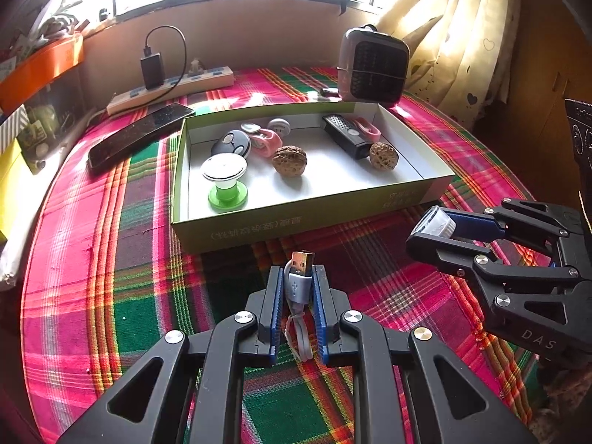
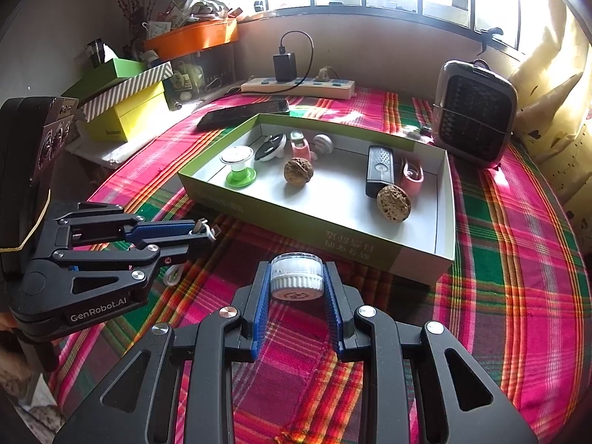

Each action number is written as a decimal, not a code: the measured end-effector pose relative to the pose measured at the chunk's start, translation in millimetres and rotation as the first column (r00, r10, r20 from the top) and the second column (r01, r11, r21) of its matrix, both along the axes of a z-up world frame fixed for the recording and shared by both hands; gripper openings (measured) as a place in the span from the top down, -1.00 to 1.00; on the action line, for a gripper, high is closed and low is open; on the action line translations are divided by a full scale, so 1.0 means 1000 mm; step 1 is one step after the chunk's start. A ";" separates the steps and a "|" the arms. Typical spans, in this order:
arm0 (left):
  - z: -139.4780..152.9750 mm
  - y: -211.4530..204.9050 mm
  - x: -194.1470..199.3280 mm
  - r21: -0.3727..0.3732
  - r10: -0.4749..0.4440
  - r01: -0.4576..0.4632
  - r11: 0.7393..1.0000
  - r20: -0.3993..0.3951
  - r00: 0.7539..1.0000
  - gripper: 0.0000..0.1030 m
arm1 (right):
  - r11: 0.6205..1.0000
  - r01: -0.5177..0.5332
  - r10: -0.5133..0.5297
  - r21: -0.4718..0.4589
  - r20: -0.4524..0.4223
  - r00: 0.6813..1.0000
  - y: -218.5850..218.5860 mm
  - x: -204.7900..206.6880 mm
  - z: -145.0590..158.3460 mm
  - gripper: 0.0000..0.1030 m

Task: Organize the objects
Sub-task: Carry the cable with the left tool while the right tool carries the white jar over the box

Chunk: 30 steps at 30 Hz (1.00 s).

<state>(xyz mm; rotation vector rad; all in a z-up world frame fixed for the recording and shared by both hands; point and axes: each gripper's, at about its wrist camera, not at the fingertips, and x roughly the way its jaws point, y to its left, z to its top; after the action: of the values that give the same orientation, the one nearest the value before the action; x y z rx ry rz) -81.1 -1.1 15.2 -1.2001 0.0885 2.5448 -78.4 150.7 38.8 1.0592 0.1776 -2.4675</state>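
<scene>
My left gripper [image 1: 298,272] is shut on a grey USB cable [image 1: 299,285], plug pointing forward, just in front of the shallow green-and-white box [image 1: 236,231]. My right gripper [image 2: 296,277] is shut on a small white round cap-like container [image 2: 295,276], held before the box's near wall [image 2: 333,244]. Each gripper shows in the other view: right gripper [image 1: 429,231], left gripper [image 2: 203,231]. Inside the box lie two walnuts [image 1: 289,160] [image 1: 383,155], a green-and-white spool [image 1: 225,181], a black device [image 1: 344,135] and pink items.
A plaid cloth [image 1: 111,259] covers the table. Behind the box are a black phone [image 1: 140,131], a power strip [image 1: 174,87] with a charger, and a small heater [image 1: 373,64]. Stacked boxes [image 2: 125,111] stand at the left, a curtain [image 1: 462,37] at the right.
</scene>
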 end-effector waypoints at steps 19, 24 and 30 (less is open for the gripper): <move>0.018 -0.002 -0.001 0.066 -0.005 0.006 0.998 -0.016 1.000 0.73 | 1.000 0.008 -0.009 -0.002 -0.031 0.999 0.003 0.004 0.010 0.45; 0.024 -0.002 -0.002 0.082 -0.006 0.008 0.997 -0.032 0.999 0.73 | 1.000 0.012 -0.012 -0.003 -0.041 0.999 0.005 0.001 0.013 0.45; 0.035 -0.002 -0.008 0.106 -0.007 0.012 0.994 -0.042 0.999 0.73 | 1.000 0.015 -0.015 0.000 -0.060 0.998 0.006 -0.004 0.020 0.45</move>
<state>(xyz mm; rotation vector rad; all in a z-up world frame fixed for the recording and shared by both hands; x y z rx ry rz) -89.1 -3.5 49.7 -1.1050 -0.0315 2.5318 -82.6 156.5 59.1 0.9911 0.1900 -2.5141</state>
